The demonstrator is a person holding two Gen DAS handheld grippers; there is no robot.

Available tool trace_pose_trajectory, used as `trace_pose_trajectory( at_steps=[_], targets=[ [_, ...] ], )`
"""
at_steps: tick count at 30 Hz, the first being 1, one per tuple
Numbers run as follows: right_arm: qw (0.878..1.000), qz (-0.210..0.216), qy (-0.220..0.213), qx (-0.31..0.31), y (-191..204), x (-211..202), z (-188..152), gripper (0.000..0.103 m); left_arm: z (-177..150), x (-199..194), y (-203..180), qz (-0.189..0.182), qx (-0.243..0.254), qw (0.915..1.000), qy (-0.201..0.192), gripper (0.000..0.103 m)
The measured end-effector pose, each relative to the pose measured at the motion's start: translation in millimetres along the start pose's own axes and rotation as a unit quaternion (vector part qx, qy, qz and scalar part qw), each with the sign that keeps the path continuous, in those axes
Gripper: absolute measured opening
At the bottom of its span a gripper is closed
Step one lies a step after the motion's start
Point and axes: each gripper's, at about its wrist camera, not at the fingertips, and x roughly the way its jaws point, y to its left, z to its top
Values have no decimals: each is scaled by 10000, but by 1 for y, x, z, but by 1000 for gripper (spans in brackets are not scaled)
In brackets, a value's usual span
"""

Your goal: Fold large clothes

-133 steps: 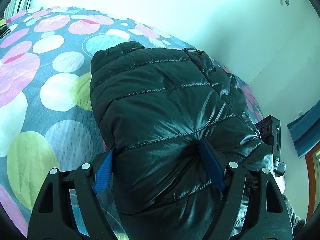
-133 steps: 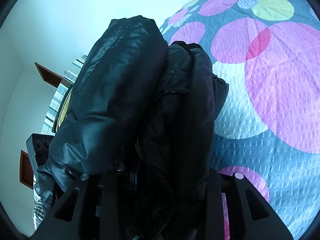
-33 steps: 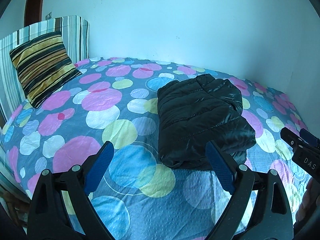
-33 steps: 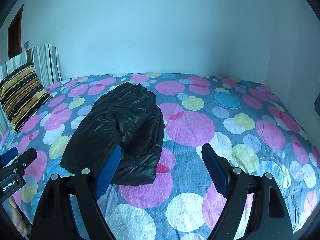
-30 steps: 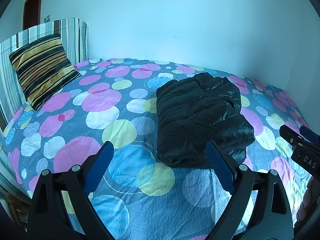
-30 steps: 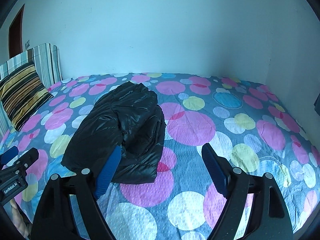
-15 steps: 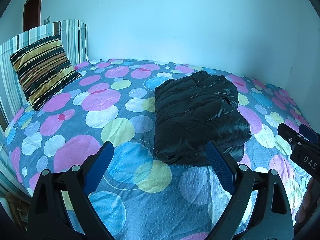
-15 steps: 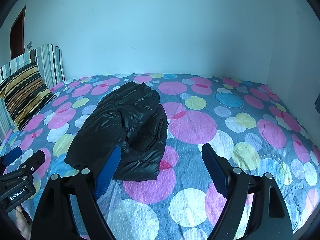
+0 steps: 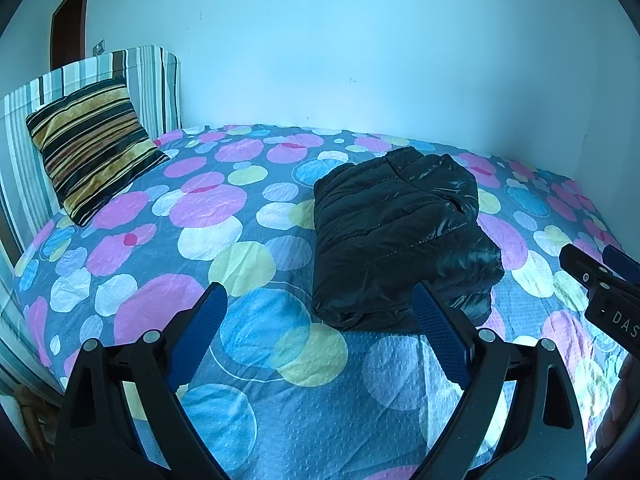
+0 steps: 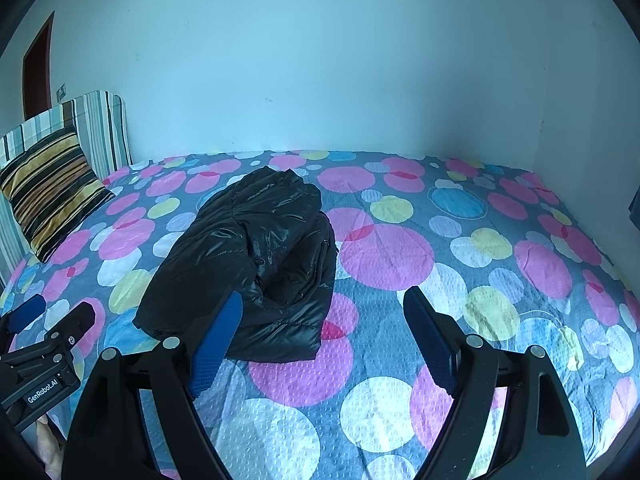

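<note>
While the left gripper [image 9: 318, 330] and the right gripper [image 10: 322, 334] are both wide open and hold nothing, the folded black shiny puffer jacket [image 9: 394, 236] lies ahead of them on the dotted bedspread [image 9: 224, 216].

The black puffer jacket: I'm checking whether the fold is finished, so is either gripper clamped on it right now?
No, the black puffer jacket lies folded on the spotted bedspread, and both grippers are open, clear of it.

Glossy quilted jacket [image 9: 396, 232]; matt, dimpled cloth bedspread [image 9: 248, 216].
</note>
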Motion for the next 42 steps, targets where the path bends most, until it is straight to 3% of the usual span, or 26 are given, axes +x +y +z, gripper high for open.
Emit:
trace_pose_trajectory(
  at_steps=[16, 20, 27, 32, 42],
  targets=[
    [10000, -3, -52, 10, 2, -4, 3, 81, 1, -14, -5, 154, 40, 9996, -230, 95],
    [9999, -12, -104, 23, 3, -9, 6, 81, 2, -20, -7, 167, 78, 9992, -347, 101],
    [9998, -30, -177, 44, 4, -13, 6, 81, 5, -28, -13, 212, 141, 9984, -508, 101],
    [9998, -31, -200, 56, 4, -13, 6, 81, 4, -29, -15, 374, 257, 9975, -543, 101],
    [9998, -49, -198, 58, 4, -14, 5, 81, 4, -28, -18, 359, 307, 9974, -536, 101]
  ],
)
